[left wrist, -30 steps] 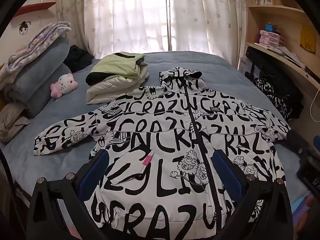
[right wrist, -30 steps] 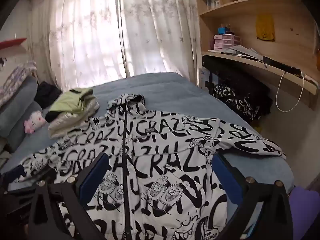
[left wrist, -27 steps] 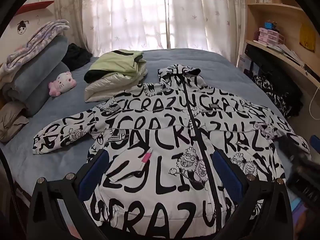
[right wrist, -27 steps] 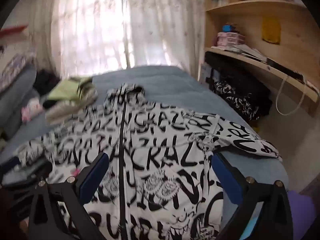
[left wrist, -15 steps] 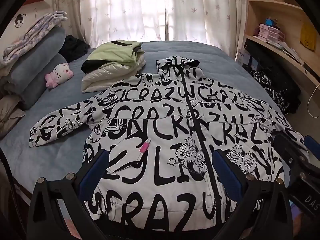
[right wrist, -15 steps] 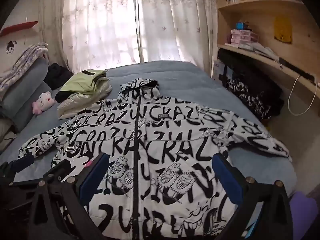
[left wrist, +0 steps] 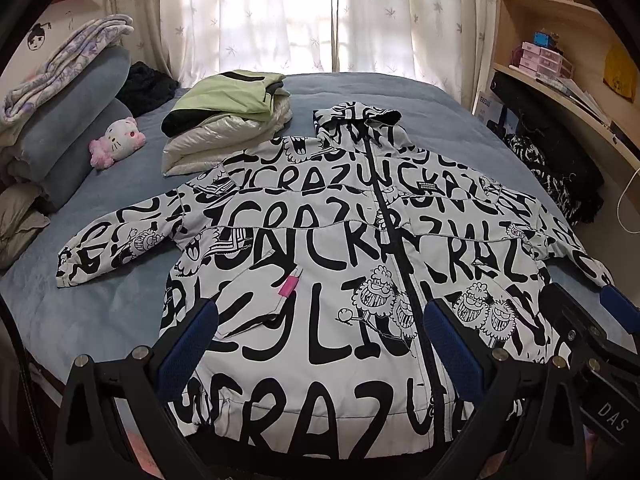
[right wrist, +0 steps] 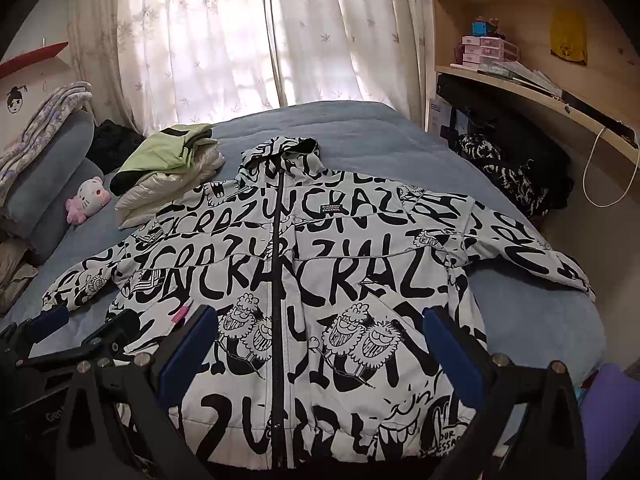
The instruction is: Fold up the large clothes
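A large white hooded jacket (left wrist: pixel 320 248) (right wrist: pixel 340 272) covered in black lettering and cartoon faces lies flat, front up and zipped, on the blue bed (left wrist: pixel 100 304), sleeves spread to both sides. My left gripper (left wrist: pixel 320 344) hangs open above the jacket's hem, nothing between its blue pads. My right gripper (right wrist: pixel 320 344) is also open above the hem, holding nothing. In the left wrist view the right gripper (left wrist: pixel 592 320) shows at the right edge. The right wrist view has the left gripper (right wrist: pixel 80 336) at its lower left.
A pile of folded clothes (left wrist: pixel 228 128), green on top, sits behind the jacket's left shoulder. A pink plush toy (left wrist: pixel 116 144) and stacked bedding (left wrist: pixel 60 120) lie at the left. A wooden desk and shelves (right wrist: pixel 560 92) with dark bags (right wrist: pixel 516 168) stand beside the bed on the right.
Both grippers have drawn back and risen a little, so more of the jacket's hem shows. The jacket has stayed flat on the bed, and both grippers stay open.
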`<state>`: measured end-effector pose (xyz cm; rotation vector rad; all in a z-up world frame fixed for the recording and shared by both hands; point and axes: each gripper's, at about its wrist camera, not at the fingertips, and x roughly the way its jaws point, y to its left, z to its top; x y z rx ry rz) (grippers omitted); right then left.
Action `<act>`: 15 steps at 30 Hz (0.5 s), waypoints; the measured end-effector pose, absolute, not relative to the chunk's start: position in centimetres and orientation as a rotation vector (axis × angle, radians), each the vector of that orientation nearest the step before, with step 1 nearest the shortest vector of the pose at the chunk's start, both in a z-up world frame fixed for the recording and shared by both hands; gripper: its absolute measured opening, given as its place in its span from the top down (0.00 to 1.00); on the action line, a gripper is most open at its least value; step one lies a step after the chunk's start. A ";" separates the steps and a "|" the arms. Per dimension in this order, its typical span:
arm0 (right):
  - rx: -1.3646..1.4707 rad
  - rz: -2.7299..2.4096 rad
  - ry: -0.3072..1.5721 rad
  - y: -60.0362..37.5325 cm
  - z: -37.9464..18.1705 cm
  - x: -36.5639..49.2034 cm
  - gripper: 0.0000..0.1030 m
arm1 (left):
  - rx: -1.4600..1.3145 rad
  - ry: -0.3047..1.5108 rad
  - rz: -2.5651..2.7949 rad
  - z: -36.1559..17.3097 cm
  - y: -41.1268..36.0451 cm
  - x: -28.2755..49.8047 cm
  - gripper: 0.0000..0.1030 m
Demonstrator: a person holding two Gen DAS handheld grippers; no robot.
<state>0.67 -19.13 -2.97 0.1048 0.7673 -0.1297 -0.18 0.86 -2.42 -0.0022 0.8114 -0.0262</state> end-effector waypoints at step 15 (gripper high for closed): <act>0.108 -0.128 0.772 -19.3 -3.4 0.8 0.00 | -0.001 0.817 -0.028 -3.0 0.7 -0.7 0.02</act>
